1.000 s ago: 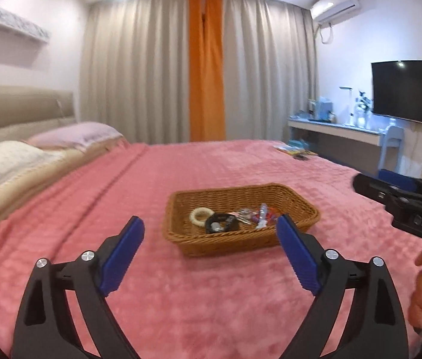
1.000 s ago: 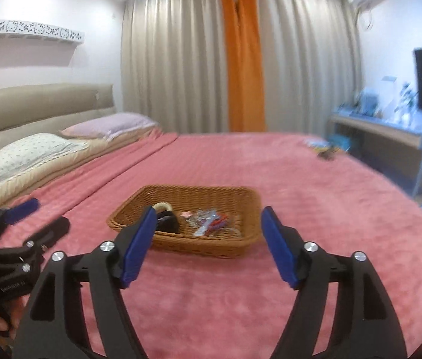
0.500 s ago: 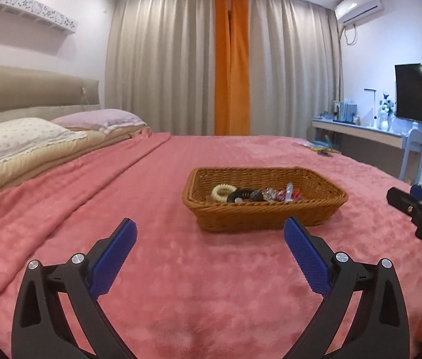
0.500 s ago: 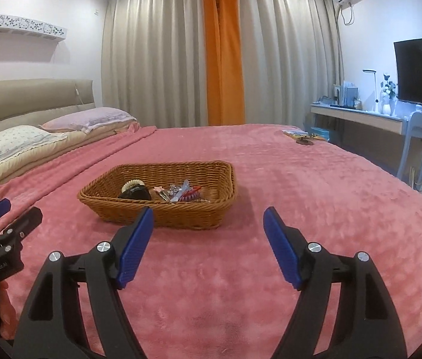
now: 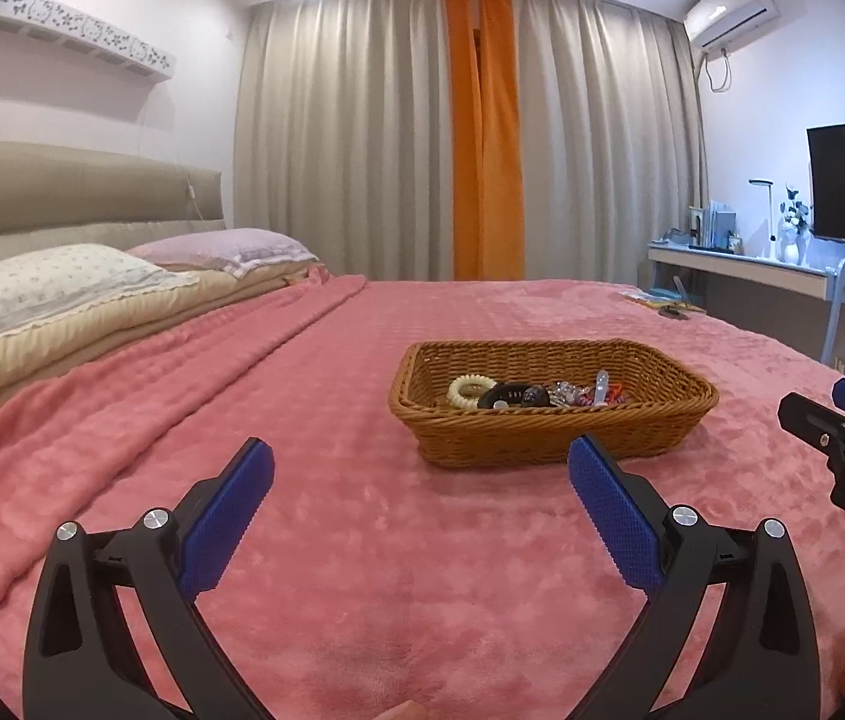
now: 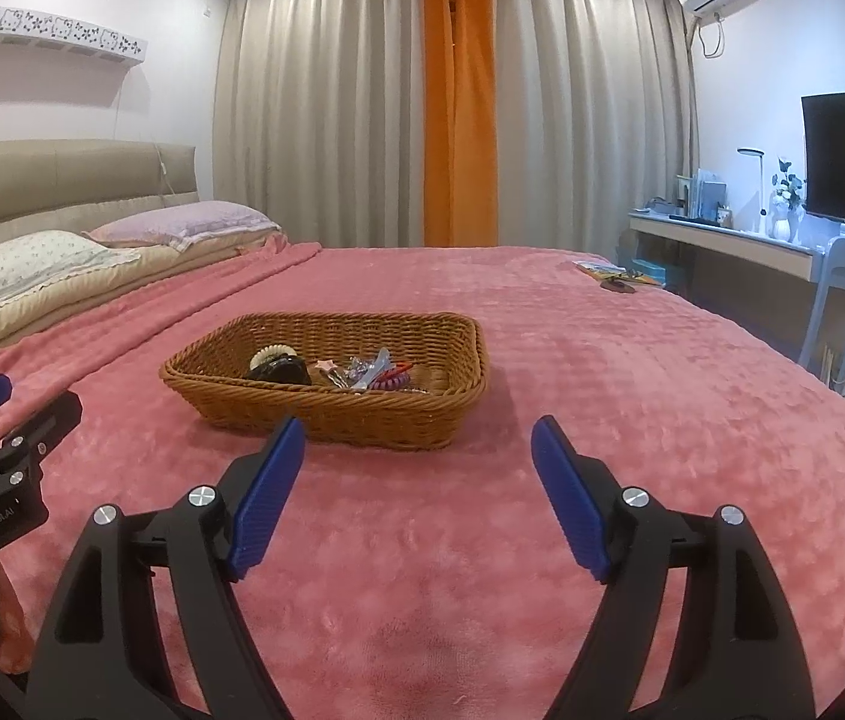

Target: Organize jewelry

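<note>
A brown wicker basket (image 5: 548,438) sits on the pink bedspread, also in the right wrist view (image 6: 326,414). It holds a cream coil hair tie (image 5: 470,387), a black clip (image 5: 506,396) and several small coloured clips and hairpins (image 6: 371,375). My left gripper (image 5: 422,480) is open and empty, low over the bedspread, short of the basket. My right gripper (image 6: 419,462) is open and empty, just in front of the basket's near right corner. Each gripper shows at the edge of the other's view.
Pillows (image 5: 62,288) and a padded headboard lie at the left. A few small items (image 6: 617,276) rest at the bed's far right corner. A desk (image 6: 722,246), chair and wall TV stand at the right. Curtains hang behind the bed.
Both grippers have dropped lower and levelled out, so the basket now sits higher and further ahead in both views. Both stayed open and empty.
</note>
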The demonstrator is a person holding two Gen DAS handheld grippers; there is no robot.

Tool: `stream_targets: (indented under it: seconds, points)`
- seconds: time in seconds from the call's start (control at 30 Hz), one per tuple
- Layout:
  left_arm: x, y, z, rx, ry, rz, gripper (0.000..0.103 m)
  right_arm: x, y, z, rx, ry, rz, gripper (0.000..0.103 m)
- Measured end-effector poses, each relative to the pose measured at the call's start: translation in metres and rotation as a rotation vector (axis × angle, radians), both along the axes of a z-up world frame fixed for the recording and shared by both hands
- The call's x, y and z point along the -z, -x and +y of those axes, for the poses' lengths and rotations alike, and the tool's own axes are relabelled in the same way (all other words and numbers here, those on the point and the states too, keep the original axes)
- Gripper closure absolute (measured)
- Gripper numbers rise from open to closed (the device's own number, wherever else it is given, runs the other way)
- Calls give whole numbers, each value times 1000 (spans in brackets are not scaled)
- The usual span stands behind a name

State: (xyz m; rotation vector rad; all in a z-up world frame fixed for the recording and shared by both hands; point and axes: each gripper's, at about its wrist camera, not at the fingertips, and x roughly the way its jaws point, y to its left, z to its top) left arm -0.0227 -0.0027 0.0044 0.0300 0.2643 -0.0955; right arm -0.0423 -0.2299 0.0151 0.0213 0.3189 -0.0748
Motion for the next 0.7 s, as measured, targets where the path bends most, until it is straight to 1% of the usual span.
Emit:
stream_targets:
  seconds: [0.27,0.7]
  points:
    - [0,-3,2,-3,12,12,8,1,-3,-1,-5,-8,17,29]
    - [3,-4,1,1,10,18,8,5,-6,5,-13,21,36,28]
